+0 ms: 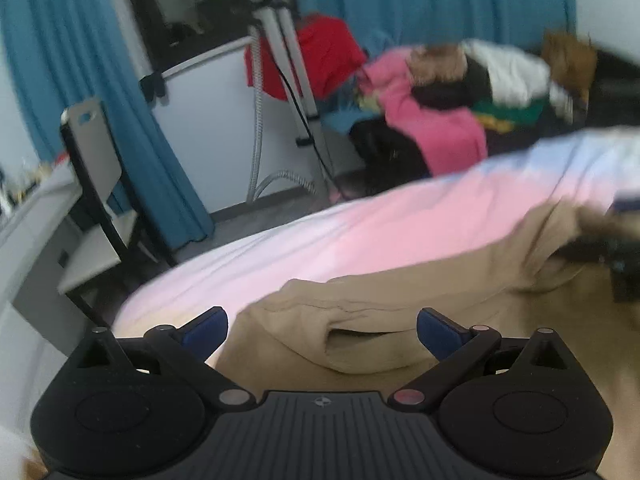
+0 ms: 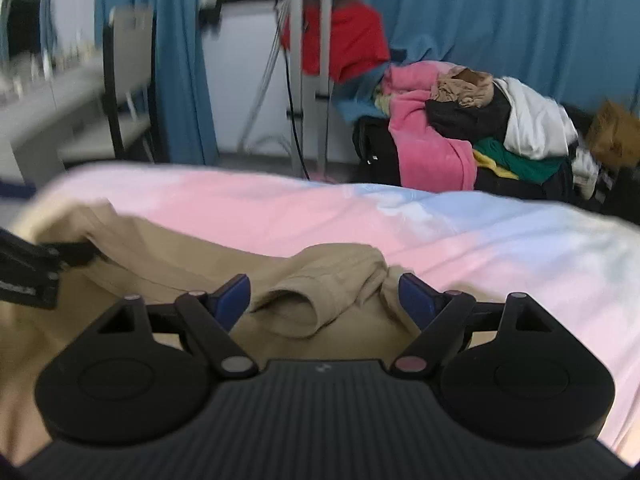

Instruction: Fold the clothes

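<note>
A tan garment (image 1: 400, 300) lies spread on a pink and pale blue bed sheet (image 1: 320, 232). My left gripper (image 1: 322, 330) is open, its blue-tipped fingers on either side of a sleeve opening (image 1: 360, 340). My right gripper (image 2: 324, 298) is open over the other sleeve cuff (image 2: 296, 312) of the tan garment (image 2: 180, 256). The right gripper shows blurred at the right edge of the left wrist view (image 1: 612, 252), and the left gripper shows at the left edge of the right wrist view (image 2: 32, 272). Neither holds cloth.
A heap of clothes, pink (image 2: 432, 148), white, green and black, sits beyond the bed. A red garment (image 2: 348, 40) hangs on a white stand (image 2: 308, 80). A grey chair (image 1: 96, 184) and a desk stand at left. Blue curtains (image 2: 500, 20) line the back.
</note>
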Tool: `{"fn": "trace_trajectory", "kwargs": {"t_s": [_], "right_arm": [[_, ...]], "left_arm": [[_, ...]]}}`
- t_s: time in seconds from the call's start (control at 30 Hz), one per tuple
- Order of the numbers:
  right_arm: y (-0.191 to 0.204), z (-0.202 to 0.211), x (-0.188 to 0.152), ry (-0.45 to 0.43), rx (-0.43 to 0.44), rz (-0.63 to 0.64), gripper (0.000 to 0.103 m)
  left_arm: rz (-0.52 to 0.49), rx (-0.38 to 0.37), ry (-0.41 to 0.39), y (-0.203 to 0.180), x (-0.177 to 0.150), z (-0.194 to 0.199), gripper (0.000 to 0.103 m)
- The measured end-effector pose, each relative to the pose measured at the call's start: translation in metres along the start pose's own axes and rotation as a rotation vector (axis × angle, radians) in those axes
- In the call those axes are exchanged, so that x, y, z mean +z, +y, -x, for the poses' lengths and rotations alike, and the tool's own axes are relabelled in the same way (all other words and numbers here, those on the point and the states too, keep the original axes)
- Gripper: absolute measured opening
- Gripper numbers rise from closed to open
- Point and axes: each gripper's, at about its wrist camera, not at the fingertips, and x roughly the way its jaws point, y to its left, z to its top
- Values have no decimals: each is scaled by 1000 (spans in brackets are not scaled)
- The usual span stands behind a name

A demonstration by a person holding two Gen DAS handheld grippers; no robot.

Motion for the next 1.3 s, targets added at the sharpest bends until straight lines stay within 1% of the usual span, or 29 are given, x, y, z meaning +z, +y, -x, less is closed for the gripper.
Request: {"fn": "trace_trajectory", "kwargs": {"t_s": [0.07,0.13,0.23,0.3,0.4,0.43,0.5,0.6,0.7,0.8,0.9,1.0,1.07,1.13,1.17,1.2,1.3], "right_arm": [[-7,23,-14,-32,10,-76,82],[-11,51,-33,-60,11,-133,82],[-16,99,-66,-110,27,-229,82],[-20,130,-89,-138,44,-307,82],[-23,171,-122,-151,66,-407,83],[-23,183,-132,-143,67,-422,82],[-25,200,-147,-141,67,-438,82],[-26,219,-158,-136,60,-447,83],[-26,222,-155,-149,70,-484,83],[-22,217,-153,-177,61,-468,83],[-20,210,-157,-198,40,-466,83],[-21,206,-154,-239,8,-489,83],[-23,200,-151,-273,6,-477,83],[-26,190,-151,-298,-9,-464,83],[-30,183,-152,-296,-18,-465,82],[-33,176,-154,-292,-25,-469,83],[-48,154,-161,-240,-12,-533,82]], "left_arm": [[100,-46,-26,8,-13,24,102],[179,-69,-50,17,-34,53,102],[272,-105,-98,33,-73,100,102],[371,-108,-111,49,-104,125,102],[547,-113,-103,80,-147,148,102],[608,-113,-96,91,-161,153,102],[727,-118,-50,112,-181,160,100],[902,-159,-15,138,-206,172,100],[1015,-191,-25,154,-214,177,100],[1104,-229,-33,165,-223,168,100],[1203,-277,-36,169,-238,145,100],[1282,-336,-57,171,-256,119,100],[1293,-336,-53,170,-258,106,99],[1289,-325,-75,168,-253,96,99],[1284,-318,-92,166,-250,92,101],[1279,-311,-108,165,-246,87,99],[1263,-290,-157,161,-236,74,98]]}}
